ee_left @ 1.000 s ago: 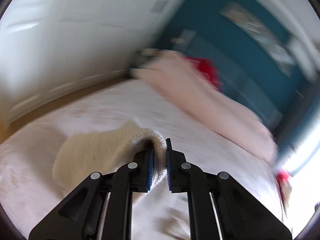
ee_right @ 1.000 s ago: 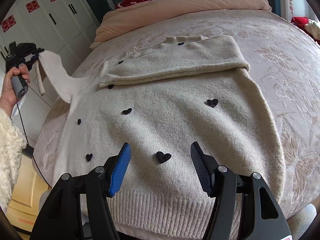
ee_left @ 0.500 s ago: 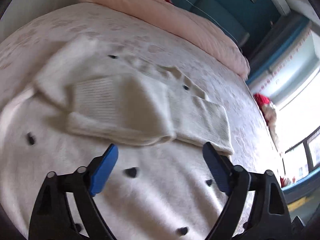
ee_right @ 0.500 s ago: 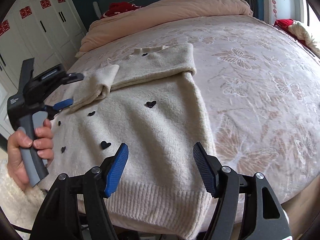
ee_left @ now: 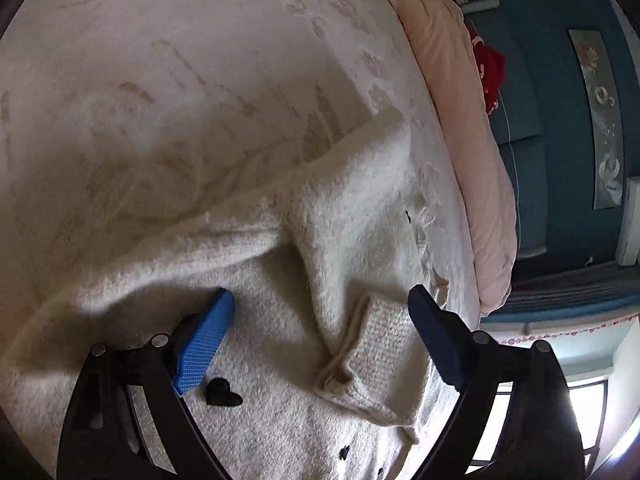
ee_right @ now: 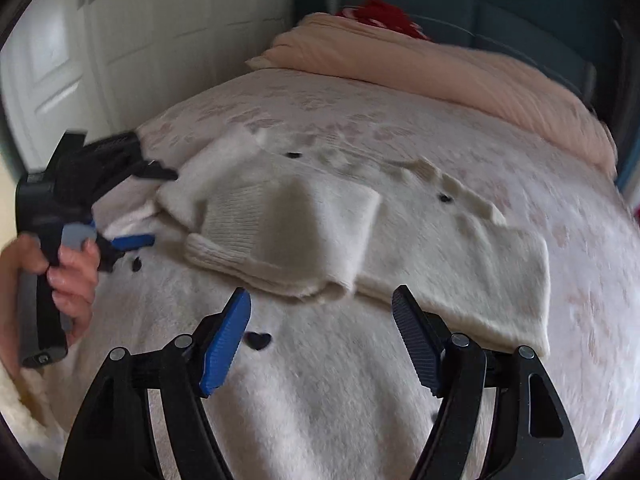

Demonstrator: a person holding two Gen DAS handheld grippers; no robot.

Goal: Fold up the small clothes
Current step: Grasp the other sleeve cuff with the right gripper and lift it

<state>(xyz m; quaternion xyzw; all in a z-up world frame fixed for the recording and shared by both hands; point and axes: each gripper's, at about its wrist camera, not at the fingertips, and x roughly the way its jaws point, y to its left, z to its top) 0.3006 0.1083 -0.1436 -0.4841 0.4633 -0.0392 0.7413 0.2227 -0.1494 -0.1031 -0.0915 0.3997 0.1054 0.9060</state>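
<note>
No brand, label or writing can be read anywhere in either view.

The left gripper (ee_left: 320, 320) has its fingers (ee_left: 204, 344) spread wide, pinching nothing. Their jaws opened within the last second and have since stayed wide. Between them lies the cream knit sweater (ee_left: 280, 420), with the ribbed cuff (ee_left: 380, 344) of its folded sleeve just inside the right-hand finger. A small black heart (ee_left: 222, 394) on the knit sits just below the tip of the left-hand finger. Whether the pads touch the fabric cannot be told.

The right gripper (ee_right: 322, 320) also has its fingers (ee_right: 224, 344) spread, and its jaws have just been opening further. Nothing is pinched between them. The sweater's body (ee_right: 320, 400) lies under them, and another black heart (ee_right: 258, 339) sits just beside the blue pad. Just beyond the fingertips both sleeves are folded across the chest, one over the other.

The sweater is spread flat on a bed with a pale flower-patterned bedspread (ee_right: 460, 128). Beyond it lie a peach quilt (ee_right: 460, 68) and something red (ee_right: 380, 12). A hand (ee_right: 68, 272) holds the left gripper's handle at the far left of the right wrist view.
</note>
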